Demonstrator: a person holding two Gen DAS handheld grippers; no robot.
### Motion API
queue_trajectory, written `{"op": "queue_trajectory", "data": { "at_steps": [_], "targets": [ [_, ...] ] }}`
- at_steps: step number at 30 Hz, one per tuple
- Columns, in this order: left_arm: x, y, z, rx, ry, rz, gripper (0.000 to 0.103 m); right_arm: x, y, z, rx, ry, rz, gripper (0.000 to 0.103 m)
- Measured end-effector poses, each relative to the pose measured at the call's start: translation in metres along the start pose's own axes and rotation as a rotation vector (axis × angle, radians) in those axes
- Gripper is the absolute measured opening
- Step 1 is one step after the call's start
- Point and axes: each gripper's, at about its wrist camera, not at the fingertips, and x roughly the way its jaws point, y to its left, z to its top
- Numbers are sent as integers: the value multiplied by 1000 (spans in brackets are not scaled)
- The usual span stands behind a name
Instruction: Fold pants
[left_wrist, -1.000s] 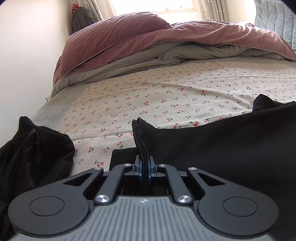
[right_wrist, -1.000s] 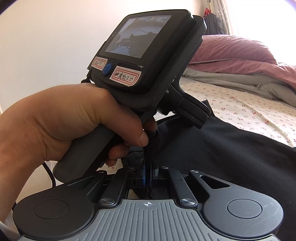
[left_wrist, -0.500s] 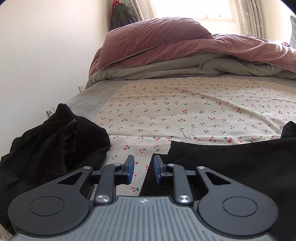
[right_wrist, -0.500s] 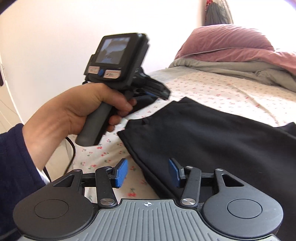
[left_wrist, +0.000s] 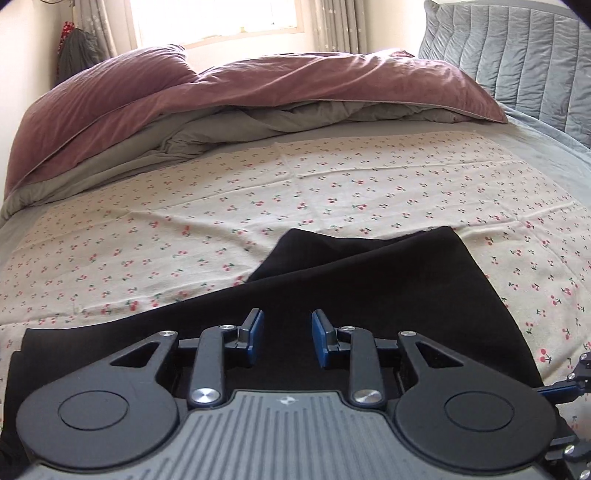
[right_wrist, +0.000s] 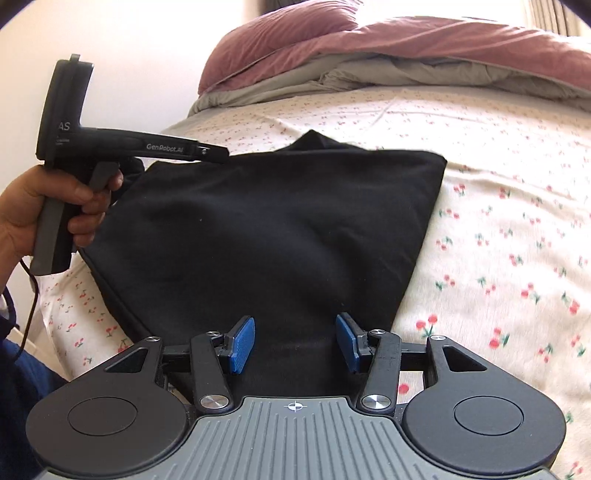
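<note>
— Sunny bedroom, big bed (left_wrist: 369, 177) with a cherry-dotted sheet, pink quilt (left_wrist: 258, 88) far back. Where are the black cloth pants (right_wrist: 266, 229)?

— Flat on the sheet, folded, right under both tongs, long side going left to right.

— Which tongs are closer?

— Both. Left tongs (left_wrist: 284, 341) are opening, nothing pinched. Right tongs (right_wrist: 293, 345) are spread, empty too.

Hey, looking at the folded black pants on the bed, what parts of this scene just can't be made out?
- Near edge of the pants: hidden behind the right tool in the right wrist view.
- Pants' layers and waistband: uniform black, no detail visible.
- Left tool's tips: right wrist view shows it side-on.
- Window: overexposed in the left wrist view.
</note>
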Motion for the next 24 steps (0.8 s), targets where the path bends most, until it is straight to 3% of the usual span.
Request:
{"op": "queue_trajectory", "data": {
  "at_steps": [3, 7, 11, 14, 17, 24],
  "targets": [
    [18, -29, 1, 7, 56, -35, 37, 3, 14, 5, -102, 29, -35, 50],
    [34, -60, 0, 77, 101, -25, 38, -2, 6, 9, -41, 31, -10, 49],
    [39, -66, 0, 91, 106, 14, 40, -12, 9, 6, -59, 51, 22, 49],
    [37, -67, 5, 77, 110, 23, 41, -12, 19, -1, -143, 74, 2, 49],
    [31, -80, 11, 80, 92, -19, 41, -16, 23, -3, -161, 87, 11, 50],
    [37, -129, 18, 195, 71, -80, 44, -20, 22, -7, -176, 110, 43, 49]
  ]
}}
